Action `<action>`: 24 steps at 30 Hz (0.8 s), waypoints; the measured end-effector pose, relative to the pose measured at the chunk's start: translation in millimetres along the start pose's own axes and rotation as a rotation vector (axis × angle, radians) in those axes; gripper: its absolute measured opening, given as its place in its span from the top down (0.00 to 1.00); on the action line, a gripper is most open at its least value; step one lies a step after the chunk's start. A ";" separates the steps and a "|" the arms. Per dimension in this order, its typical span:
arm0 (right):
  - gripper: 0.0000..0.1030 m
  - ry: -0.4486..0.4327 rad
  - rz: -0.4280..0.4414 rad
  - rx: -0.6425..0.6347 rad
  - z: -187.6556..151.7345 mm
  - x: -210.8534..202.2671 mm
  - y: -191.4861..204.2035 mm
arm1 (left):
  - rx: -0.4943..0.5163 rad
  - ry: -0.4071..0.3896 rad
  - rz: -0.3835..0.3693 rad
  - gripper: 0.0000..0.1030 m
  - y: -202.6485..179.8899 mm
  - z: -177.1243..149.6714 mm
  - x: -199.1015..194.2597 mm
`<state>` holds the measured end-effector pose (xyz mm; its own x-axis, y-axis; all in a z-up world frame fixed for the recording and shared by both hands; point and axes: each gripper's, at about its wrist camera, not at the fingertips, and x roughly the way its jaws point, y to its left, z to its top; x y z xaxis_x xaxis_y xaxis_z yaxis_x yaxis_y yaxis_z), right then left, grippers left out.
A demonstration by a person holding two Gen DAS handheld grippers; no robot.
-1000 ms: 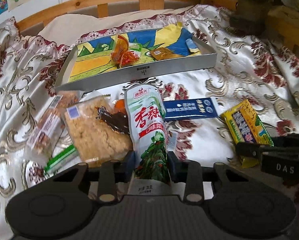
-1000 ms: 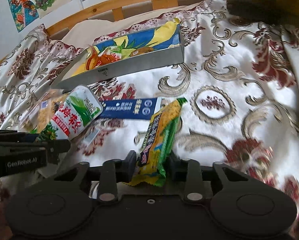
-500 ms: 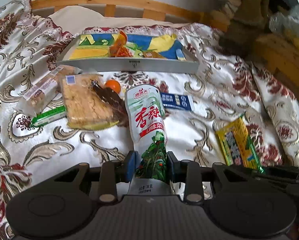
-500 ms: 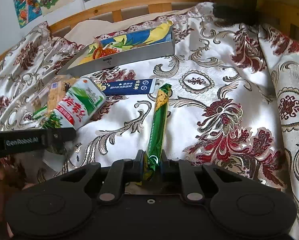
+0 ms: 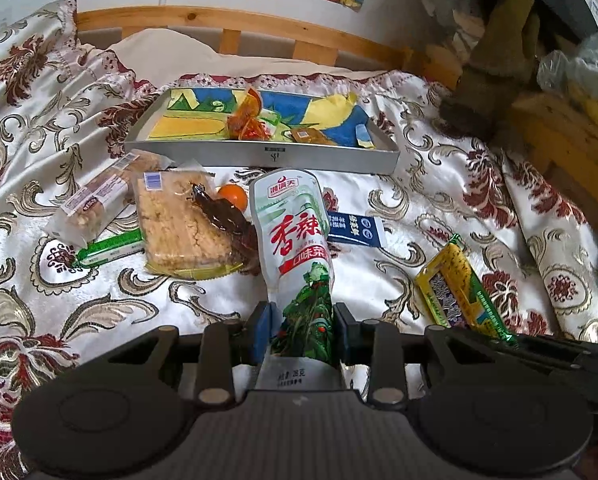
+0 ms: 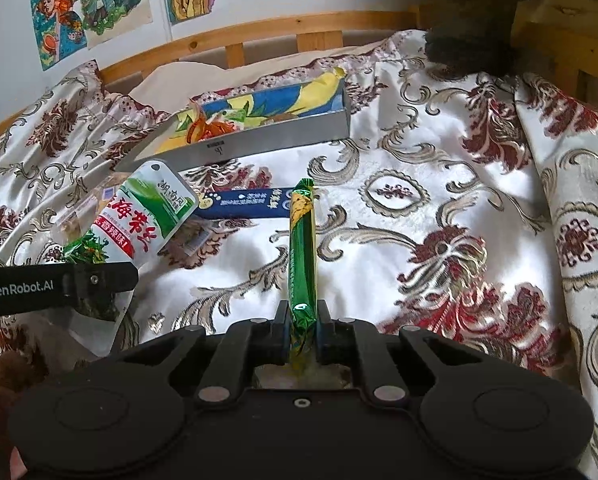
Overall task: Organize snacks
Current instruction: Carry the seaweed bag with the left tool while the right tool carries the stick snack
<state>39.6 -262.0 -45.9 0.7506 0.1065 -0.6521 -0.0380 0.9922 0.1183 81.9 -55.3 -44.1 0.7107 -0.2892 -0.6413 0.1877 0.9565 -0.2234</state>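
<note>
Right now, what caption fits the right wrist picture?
Right gripper pinches a green-yellow snack bar above the bedspread.

Bed w/ shiny white bedspread (image 5: 439,216), gold scrolls & dark red florals, wooden headboard rail (image 5: 203,20) at far end, cream pillow (image 5: 171,46) below it. Lying on the spread: grey tray (image 5: 259,154) near the pillow, w/ colourful lining. In front of it, left to right in left wrist view: clear-wrapped pastry pkt (image 5: 95,200), thin green stick pkt (image 5: 111,250) just beside it, flat pale crispy-cake pkt (image 5: 175,224) w/ a dark brown snack (image 5: 223,220) resting on it, small orange item (image 5: 235,196) touching that, navy sachet (image 5: 355,230) further right. Rest of the spread to the right was bare & rumpled.
</note>
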 end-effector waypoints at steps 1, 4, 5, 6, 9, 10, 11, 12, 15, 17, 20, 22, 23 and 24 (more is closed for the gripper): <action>0.89 -0.004 -0.001 -0.002 0.7 0.7 0.6 | -0.005 -0.003 -0.001 0.65 0.8 0.5 -0.7; 0.89 -0.026 0.002 0.009 4.7 2.4 1.2 | -0.021 -0.024 -0.001 0.65 3.8 3.4 -4.4; 0.89 -0.038 0.006 0.012 6.9 2.7 1.4 | -0.026 -0.032 -0.004 0.65 4.8 5.4 -4.9; 0.89 -0.047 0.007 0.011 9.2 3.0 2.1 | -0.031 -0.037 -0.006 0.65 5.4 7.4 -5.4; 0.89 -0.069 0.019 0.001 19.6 6.2 5.4 | -0.035 -0.054 -0.006 0.65 6.6 19.2 -3.1; 0.89 -0.077 0.027 -0.006 24.6 8.0 6.5 | -0.036 -0.063 -0.006 0.65 7.1 25.2 -1.8; 0.89 -0.086 0.036 -0.019 30.6 10.5 7.9 | -0.035 -0.071 -0.007 0.65 8.0 31.1 -0.2; 0.89 -0.095 0.044 -0.034 37.7 13.9 9.7 | -0.037 -0.080 -0.004 0.65 8.6 36.0 1.3; 0.89 -0.124 0.070 -0.070 62.3 27.4 14.7 | -0.050 -0.111 0.008 0.65 13.3 58.5 9.9; 0.89 -0.142 0.084 -0.093 80.5 38.5 16.4 | -0.053 -0.123 0.016 0.65 16.4 76.5 19.8; 0.89 -0.167 0.103 -0.101 110.9 58.3 14.7 | -0.040 -0.140 0.025 0.65 18.3 104.1 36.9; 0.89 -0.174 0.113 -0.097 132.3 73.2 10.6 | -0.035 -0.146 0.020 0.65 18.9 122.5 51.8; 0.89 -0.173 0.117 -0.097 143.3 81.7 8.4 | -0.034 -0.147 0.013 0.65 19.4 132.8 61.3; 0.89 -0.174 0.119 -0.095 154.4 91.1 6.0 | -0.035 -0.143 0.004 0.65 20.5 142.3 71.0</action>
<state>209.6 -256.2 11.0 0.8391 0.2183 -0.4983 -0.1885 0.9759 0.1101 232.7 -50.8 10.2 0.8009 -0.2748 -0.5320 0.1630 0.9550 -0.2480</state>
